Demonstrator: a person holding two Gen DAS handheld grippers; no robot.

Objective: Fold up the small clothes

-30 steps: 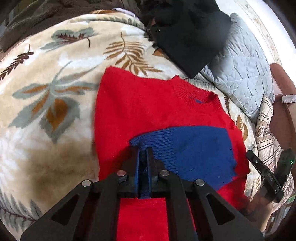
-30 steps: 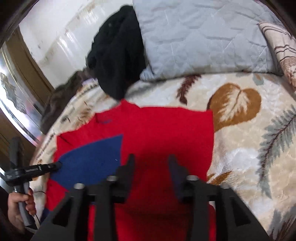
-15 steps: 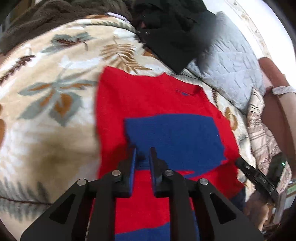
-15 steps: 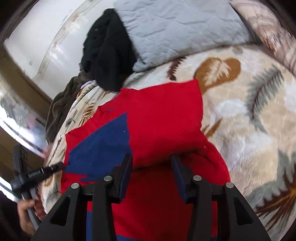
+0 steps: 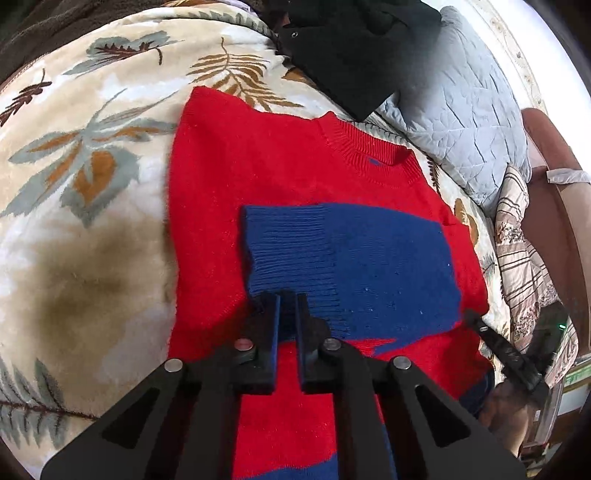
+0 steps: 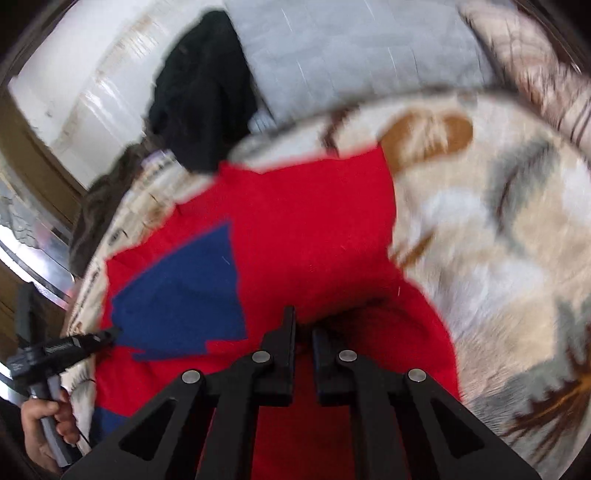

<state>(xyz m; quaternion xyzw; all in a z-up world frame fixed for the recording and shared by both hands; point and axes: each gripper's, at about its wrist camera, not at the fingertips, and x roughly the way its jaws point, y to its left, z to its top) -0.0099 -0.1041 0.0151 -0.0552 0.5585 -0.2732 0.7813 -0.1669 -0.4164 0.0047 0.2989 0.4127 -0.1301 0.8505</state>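
Note:
A red sweater [image 5: 258, 166] [image 6: 314, 221] lies flat on a leaf-print blanket [image 5: 74, 184]. Its blue sleeve [image 5: 369, 258] [image 6: 184, 295] is folded across the chest. My left gripper [image 5: 288, 299] sits at the ribbed cuff. Its jaws are closing to a narrow slit with blue knit between them. My right gripper [image 6: 303, 321] is at a raised fold on the sweater's right side. Its jaws are closing too, with bunched red fabric between them. Each view also shows the other gripper low at the sweater's hem, the right [image 5: 509, 358] and the left [image 6: 92, 339]. The right wrist view is blurred.
A black garment [image 5: 351, 48] [image 6: 199, 92] and a grey quilted pillow [image 5: 461, 110] [image 6: 351, 48] lie beyond the collar. A striped pillow [image 5: 517, 258] lies at the right, and brown fleece [image 5: 55, 22] at the far left. A hand [image 6: 48, 417] holds the left gripper's handle.
My right gripper's jaws went from wide apart to nearly together on the red fold, and it dropped closer. The left jaws parted slightly, then narrowed. The blue sleeve now lies flatter.

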